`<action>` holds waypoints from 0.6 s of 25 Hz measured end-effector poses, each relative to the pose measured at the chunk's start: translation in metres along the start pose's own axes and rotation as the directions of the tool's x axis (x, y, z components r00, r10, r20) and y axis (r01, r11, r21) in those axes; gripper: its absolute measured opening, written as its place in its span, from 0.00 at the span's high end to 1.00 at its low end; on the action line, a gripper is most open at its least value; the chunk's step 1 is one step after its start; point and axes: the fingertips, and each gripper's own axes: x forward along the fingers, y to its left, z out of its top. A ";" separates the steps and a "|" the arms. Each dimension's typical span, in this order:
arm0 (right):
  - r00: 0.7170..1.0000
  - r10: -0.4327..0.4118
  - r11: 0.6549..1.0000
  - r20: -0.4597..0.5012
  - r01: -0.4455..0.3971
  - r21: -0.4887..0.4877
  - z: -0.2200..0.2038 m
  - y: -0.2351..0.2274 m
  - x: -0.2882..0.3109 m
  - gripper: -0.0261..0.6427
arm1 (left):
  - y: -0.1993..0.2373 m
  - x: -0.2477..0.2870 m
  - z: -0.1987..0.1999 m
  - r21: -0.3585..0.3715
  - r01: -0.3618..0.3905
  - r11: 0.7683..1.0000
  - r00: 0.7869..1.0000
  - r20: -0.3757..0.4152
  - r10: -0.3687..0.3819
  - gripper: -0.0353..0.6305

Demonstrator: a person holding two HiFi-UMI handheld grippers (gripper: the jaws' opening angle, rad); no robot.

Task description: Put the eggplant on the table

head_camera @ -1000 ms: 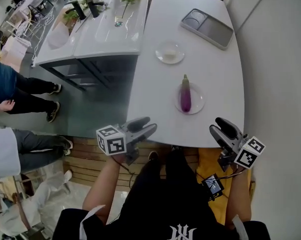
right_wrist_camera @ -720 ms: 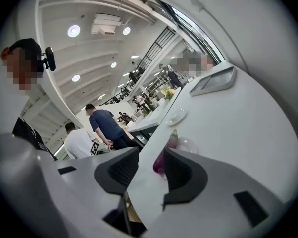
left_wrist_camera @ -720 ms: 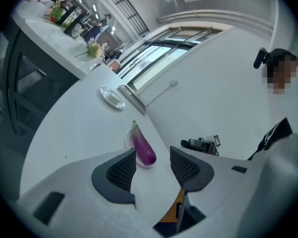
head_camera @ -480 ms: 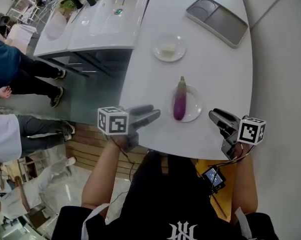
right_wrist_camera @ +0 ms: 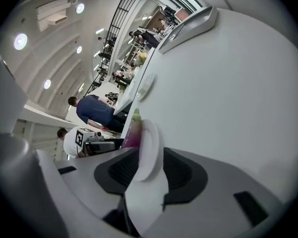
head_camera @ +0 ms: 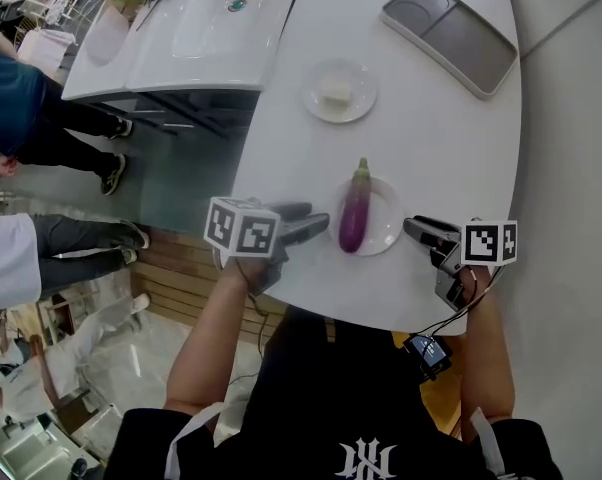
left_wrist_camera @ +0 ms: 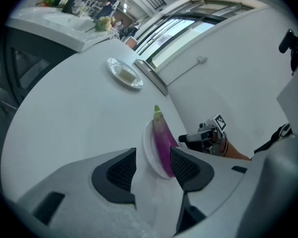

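A purple eggplant (head_camera: 352, 214) with a green stem lies on a small white plate (head_camera: 383, 230) near the front edge of the white table (head_camera: 431, 138). My left gripper (head_camera: 319, 224) is open, low over the table just left of the plate. In the left gripper view the eggplant (left_wrist_camera: 161, 137) and the plate (left_wrist_camera: 148, 150) lie just ahead of the open left gripper (left_wrist_camera: 153, 167). My right gripper (head_camera: 413, 229) is open at the plate's right rim. In the right gripper view the plate's rim (right_wrist_camera: 150, 145) stands in the gap of the right gripper (right_wrist_camera: 151, 172), with the eggplant (right_wrist_camera: 132, 131) behind it.
A second small plate (head_camera: 339, 90) with a pale lump sits farther back. A grey two-part tray (head_camera: 451, 36) lies at the far right. A white sink counter (head_camera: 196, 38) adjoins the table's left side. People's legs (head_camera: 71, 133) stand on the floor at the left.
Both grippers have come down and inward from in front of the table edge to either side of the plate. The eggplant and plate have not moved.
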 end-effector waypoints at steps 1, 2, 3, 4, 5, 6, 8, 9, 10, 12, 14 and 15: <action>1.000 -0.002 1.000 -0.019 0.002 -0.002 0.000 -0.001 0.004 0.75 | 0.001 0.004 0.000 0.003 -0.006 1.000 1.000 -0.014 0.006 0.64; 0.999 -0.007 1.000 -0.040 0.007 -0.005 0.001 -0.001 0.008 0.75 | 0.003 0.007 0.001 0.002 -0.010 1.000 1.000 -0.027 0.010 0.64; 0.998 -0.014 1.000 -0.063 0.014 -0.009 0.001 -0.003 0.013 0.75 | 0.006 0.009 0.002 0.001 -0.014 1.000 0.999 -0.040 0.014 0.64; 0.996 -0.023 1.000 -0.084 0.022 -0.013 0.002 -0.004 0.017 0.75 | 0.009 0.011 0.003 0.001 -0.021 1.000 0.998 -0.052 0.021 0.64; 0.994 -0.029 0.999 -0.101 0.028 -0.015 0.003 -0.004 0.022 0.75 | 0.013 0.012 0.004 0.003 -0.028 1.000 0.998 -0.064 0.028 0.64; 0.993 -0.030 0.999 -0.111 0.028 -0.015 0.005 -0.004 0.025 0.75 | 0.016 0.012 0.005 0.003 -0.033 0.999 0.997 -0.073 0.033 0.64; 0.992 -0.024 1.000 -0.120 0.023 -0.012 0.006 -0.003 0.029 0.75 | 0.019 0.013 0.006 -0.004 -0.036 0.999 0.996 -0.082 0.036 0.64; 0.992 -0.024 1.000 -0.123 0.022 -0.012 0.006 -0.003 0.030 0.76 | 0.020 0.013 0.006 -0.006 -0.038 0.999 0.996 -0.082 0.038 0.64; 0.992 -0.024 1.000 -0.126 0.023 -0.013 0.005 -0.004 0.031 0.77 | 0.021 0.014 0.006 -0.006 -0.043 0.999 0.996 -0.083 0.042 0.65; 0.991 -0.025 1.000 -0.131 0.023 -0.015 0.003 -0.004 0.033 0.78 | 0.023 0.015 0.005 -0.005 -0.051 0.999 0.995 -0.086 0.051 0.66; 0.990 -0.025 1.000 -0.139 0.024 -0.013 0.002 -0.003 0.034 0.79 | 0.023 0.015 0.006 -0.004 -0.055 0.998 0.994 -0.091 0.054 0.68; 0.989 -0.025 1.000 -0.145 0.023 -0.012 0.002 -0.002 0.035 0.80 | 0.023 0.016 0.007 -0.003 -0.056 0.998 0.994 -0.095 0.055 0.70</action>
